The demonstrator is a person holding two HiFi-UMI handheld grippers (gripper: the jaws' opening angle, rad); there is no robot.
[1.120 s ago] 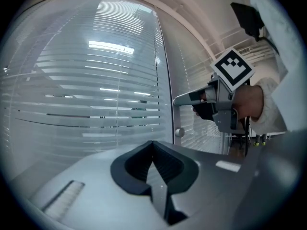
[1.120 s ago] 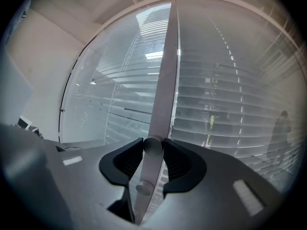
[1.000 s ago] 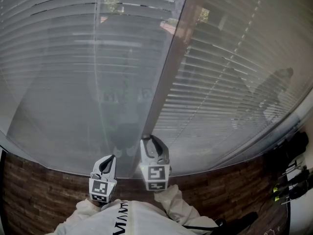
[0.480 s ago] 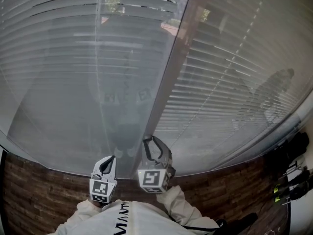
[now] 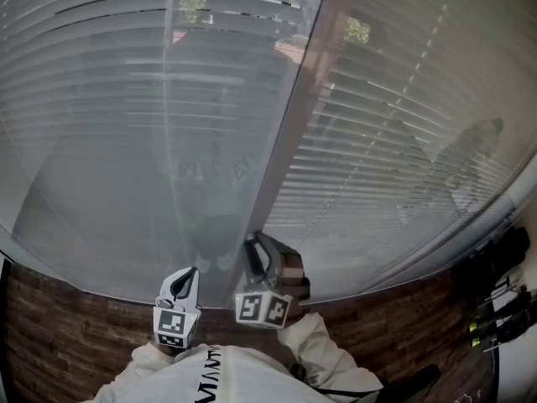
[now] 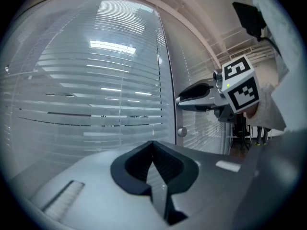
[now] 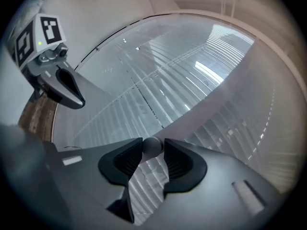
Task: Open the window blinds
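Note:
Grey slatted window blinds [image 5: 126,116] hang behind glass on both sides of a brown upright frame [image 5: 289,116]. At the foot of that frame my right gripper [image 5: 254,247] is shut on a small round grey knob [image 7: 152,146], which sits pinched between the two pads; its marker cube is rolled over to one side. My left gripper [image 5: 186,277] hangs just to its left, jaws shut together with nothing in them, pointing at the left blind [image 6: 96,90]. In the left gripper view the right gripper [image 6: 184,98] reaches to the frame, with a second small knob [image 6: 181,132] below it.
A brick-patterned floor [image 5: 50,334] runs under the window. Dark gear with green tips [image 5: 503,317] stands at the lower right. The person's white sleeves [image 5: 210,376] fill the bottom edge. The glass panes reflect ceiling lights.
The right gripper has rolled about its own axis on the knob, its marker cube tipping over to the right. The left gripper has kept still.

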